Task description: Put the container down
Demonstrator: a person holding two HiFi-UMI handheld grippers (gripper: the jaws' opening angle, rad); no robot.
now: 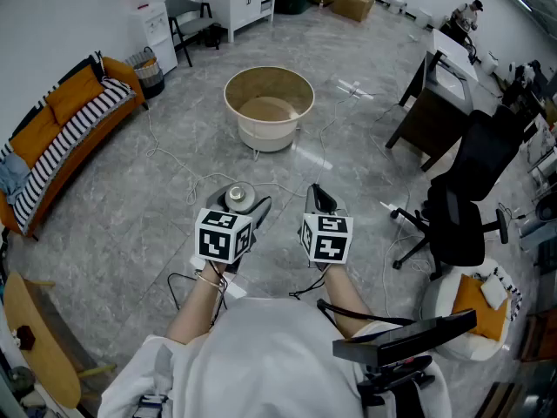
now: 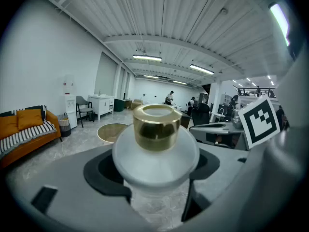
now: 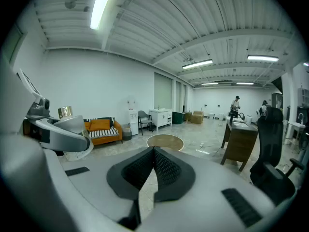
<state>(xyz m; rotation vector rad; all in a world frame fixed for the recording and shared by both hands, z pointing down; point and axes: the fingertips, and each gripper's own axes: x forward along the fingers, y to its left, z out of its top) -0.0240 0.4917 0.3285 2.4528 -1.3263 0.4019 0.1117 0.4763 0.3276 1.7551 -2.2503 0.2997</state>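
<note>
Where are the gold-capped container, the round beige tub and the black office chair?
gold-capped container [image 2: 155, 153]: left gripper view, white shoulder under the cap.
round beige tub [image 1: 266, 136]: head view, front outer wall.
black office chair [image 1: 477, 159]: head view, backrest.

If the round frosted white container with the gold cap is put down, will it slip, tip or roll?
The round frosted white container looks smooth and curved, so it may slip in the left gripper. Its body seems wider than its gold cap, so upright it probably stands steadily; on its side it would likely roll.
</note>
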